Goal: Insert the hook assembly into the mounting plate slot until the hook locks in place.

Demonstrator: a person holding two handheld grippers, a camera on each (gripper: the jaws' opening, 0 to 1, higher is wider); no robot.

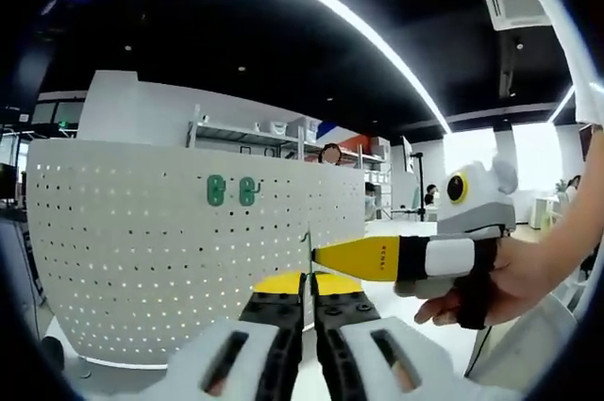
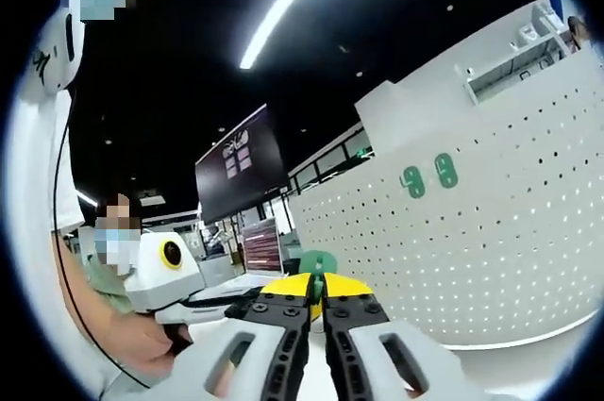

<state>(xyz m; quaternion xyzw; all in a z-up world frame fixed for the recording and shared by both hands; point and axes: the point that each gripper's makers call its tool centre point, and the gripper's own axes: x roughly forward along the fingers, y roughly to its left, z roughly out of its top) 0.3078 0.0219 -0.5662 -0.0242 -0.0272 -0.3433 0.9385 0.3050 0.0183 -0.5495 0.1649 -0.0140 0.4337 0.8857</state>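
The white perforated mounting plate (image 1: 142,259) stands upright ahead of me, also seen on the right in the right gripper view (image 2: 510,250). Two green hooks (image 1: 231,191) hang side by side on its upper part (image 2: 428,176). My right gripper (image 2: 318,280) is shut on a small green hook piece (image 2: 318,262) that pokes up between its yellow tips. In the left gripper view that gripper (image 1: 314,252) comes in from the right, held by a hand, its tip close to the plate's right part. My left gripper (image 1: 309,283) is shut just beneath it, with nothing seen in it.
Shelving (image 1: 274,137) and a person's head show behind the plate. A dark display board (image 2: 241,170) stands far off. A person in a light top (image 2: 104,288) holds the left gripper (image 2: 175,278) at the left of the right gripper view.
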